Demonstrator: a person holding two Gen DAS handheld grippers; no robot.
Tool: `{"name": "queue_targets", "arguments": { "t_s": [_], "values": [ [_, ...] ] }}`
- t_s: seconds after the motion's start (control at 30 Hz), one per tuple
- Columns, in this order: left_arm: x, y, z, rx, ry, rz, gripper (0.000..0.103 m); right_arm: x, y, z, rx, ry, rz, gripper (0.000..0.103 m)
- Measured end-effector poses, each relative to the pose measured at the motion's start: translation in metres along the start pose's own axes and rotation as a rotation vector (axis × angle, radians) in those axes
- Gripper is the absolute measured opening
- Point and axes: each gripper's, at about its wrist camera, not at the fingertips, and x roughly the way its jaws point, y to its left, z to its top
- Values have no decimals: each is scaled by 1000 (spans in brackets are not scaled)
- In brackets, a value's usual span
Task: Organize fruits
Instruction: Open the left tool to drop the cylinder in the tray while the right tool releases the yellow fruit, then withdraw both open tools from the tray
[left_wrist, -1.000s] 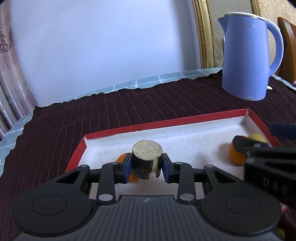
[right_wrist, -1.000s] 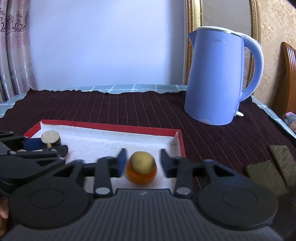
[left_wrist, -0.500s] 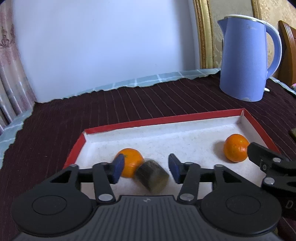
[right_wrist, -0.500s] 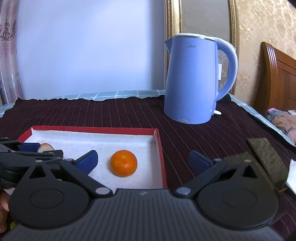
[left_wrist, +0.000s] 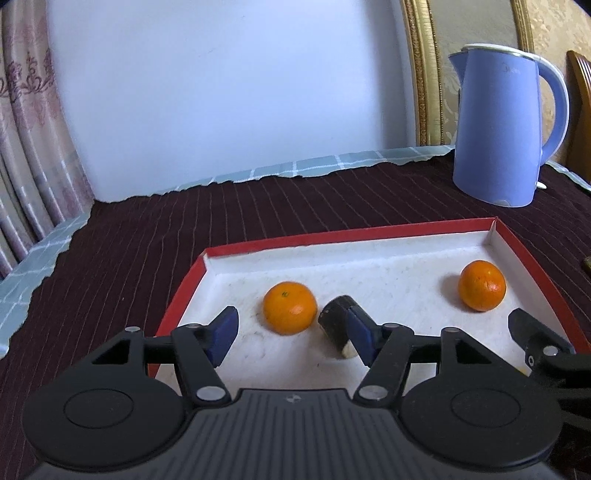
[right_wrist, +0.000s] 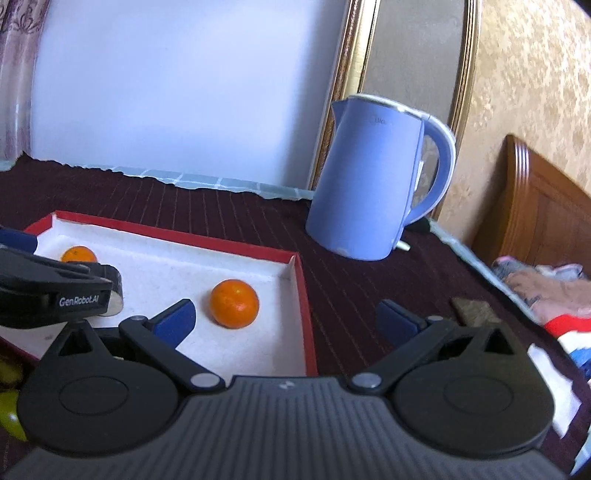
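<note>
A red-rimmed tray (left_wrist: 373, 232) with a white floor holds two oranges and a dark stubby fruit piece with a pale cut end. My left gripper (left_wrist: 291, 336) hovers low over the tray's near left part, its jaws opening. The left orange (left_wrist: 290, 313) and the dark piece (left_wrist: 332, 324) lie on the floor just ahead of its fingers; the piece rests beside the right pad, no longer clamped. The second orange (left_wrist: 481, 285) sits near the right wall. My right gripper (right_wrist: 286, 321) is wide open over the tray's right rim (right_wrist: 300, 295), with that orange (right_wrist: 234, 303) just ahead of its left finger.
A blue kettle (right_wrist: 373, 177) stands on the dark striped cloth behind the tray's right corner. A flat dark pad (right_wrist: 472, 310) and bundled clothes (right_wrist: 546, 291) lie to the right. Green-yellow fruit (right_wrist: 9, 417) peeks in at the right wrist view's lower left.
The left gripper opened and dropped the dark piece, which now lies on the tray beside the orange. The right gripper opened off its orange and drew back towards the right.
</note>
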Motion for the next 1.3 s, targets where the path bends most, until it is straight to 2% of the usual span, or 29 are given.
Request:
{"name": "queue_targets", "arguments": {
  "t_s": [0.1,0.2,0.63,1.0,1.3],
  "values": [
    [-7,7,-6,-19,-3,-1,64,-4,-8,-5,60,8,63,103],
    [-14,13,-13,-37,-5,-1,64,-8,-12,-11,100,9,77,103],
    [-39,33,-39,-108,-19,3,64,-24,-14,-31,148,-11,192,103],
    [-43,37,-53,-120,-13,6,64,-25,-10,-36,141,15,199,103],
    [-51,40,-58,-126,-40,6,64,-25,-11,-37,146,19,198,103]
  ]
}}
